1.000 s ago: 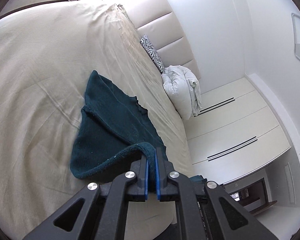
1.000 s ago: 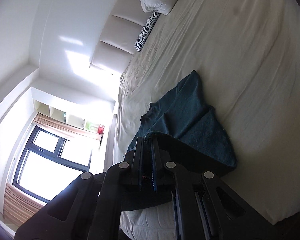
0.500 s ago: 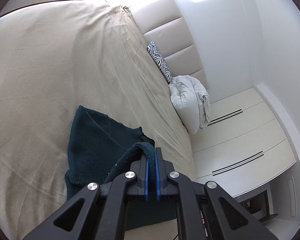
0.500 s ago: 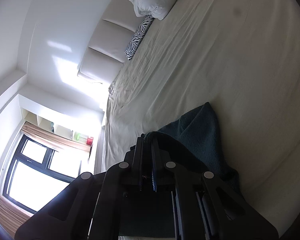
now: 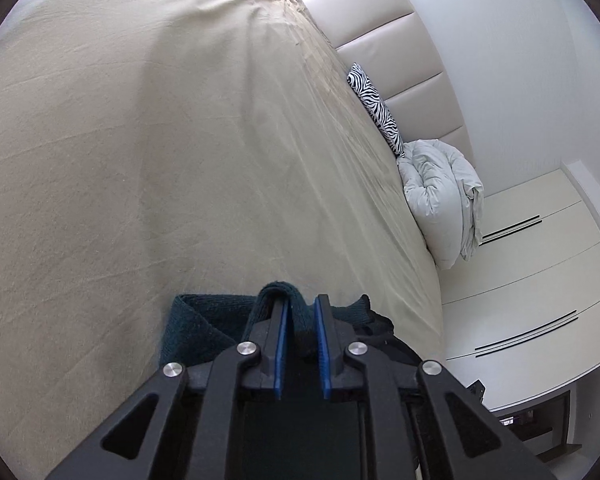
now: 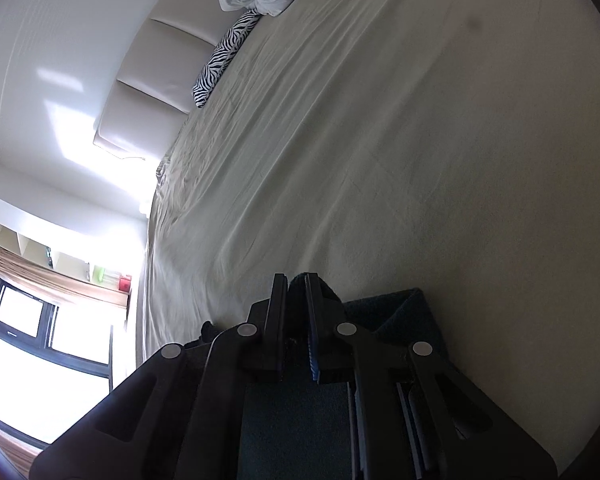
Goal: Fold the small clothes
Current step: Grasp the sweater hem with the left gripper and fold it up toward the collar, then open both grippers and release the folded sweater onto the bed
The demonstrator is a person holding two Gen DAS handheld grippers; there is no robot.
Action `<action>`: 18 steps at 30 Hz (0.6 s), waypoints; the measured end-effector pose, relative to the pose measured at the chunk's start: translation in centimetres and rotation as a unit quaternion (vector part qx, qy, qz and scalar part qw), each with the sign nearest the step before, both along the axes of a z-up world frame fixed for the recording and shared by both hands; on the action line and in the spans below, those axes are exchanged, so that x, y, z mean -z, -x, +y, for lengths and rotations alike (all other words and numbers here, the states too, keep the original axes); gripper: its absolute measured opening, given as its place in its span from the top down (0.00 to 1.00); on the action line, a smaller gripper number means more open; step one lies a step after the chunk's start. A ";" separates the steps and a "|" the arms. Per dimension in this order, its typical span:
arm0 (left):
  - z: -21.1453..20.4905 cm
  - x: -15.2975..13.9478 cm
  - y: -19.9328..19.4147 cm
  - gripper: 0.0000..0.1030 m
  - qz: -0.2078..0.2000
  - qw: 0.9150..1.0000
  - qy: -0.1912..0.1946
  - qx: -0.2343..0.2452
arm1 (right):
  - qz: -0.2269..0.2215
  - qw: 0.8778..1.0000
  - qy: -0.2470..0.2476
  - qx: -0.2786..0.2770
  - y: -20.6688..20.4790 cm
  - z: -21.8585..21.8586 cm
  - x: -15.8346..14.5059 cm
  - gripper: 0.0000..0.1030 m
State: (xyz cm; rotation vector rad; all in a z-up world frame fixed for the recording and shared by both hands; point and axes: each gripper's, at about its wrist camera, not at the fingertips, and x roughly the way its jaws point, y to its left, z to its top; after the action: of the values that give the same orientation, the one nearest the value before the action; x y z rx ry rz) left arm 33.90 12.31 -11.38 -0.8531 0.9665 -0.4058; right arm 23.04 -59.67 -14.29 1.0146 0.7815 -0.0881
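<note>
Risk sits with your left gripper (image 5: 301, 312): its jaws are opening with the hem of the dark teal knitted garment (image 5: 196, 332) loose between them, near the edge of the beige bed sheet (image 5: 180, 140). Your right gripper (image 6: 297, 292), barely parting, pinches its corner. Uneven release could skew the fold.

No legible text, label, brand, number or sign appears in either wrist view of the bedroom.
</note>
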 end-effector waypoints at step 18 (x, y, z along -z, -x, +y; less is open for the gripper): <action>-1.1 -2.5 11.5 0.42 -0.069 0.990 -0.121 0.024 | 0.039 0.973 0.202 -0.102 4.6 6.6 -3.1 0.53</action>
State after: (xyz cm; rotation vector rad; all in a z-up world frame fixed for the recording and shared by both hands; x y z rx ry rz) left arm 22.38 11.22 -8.93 -0.5749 0.8887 -0.3749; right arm 18.39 -53.06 -11.22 0.5451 0.8918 -0.1044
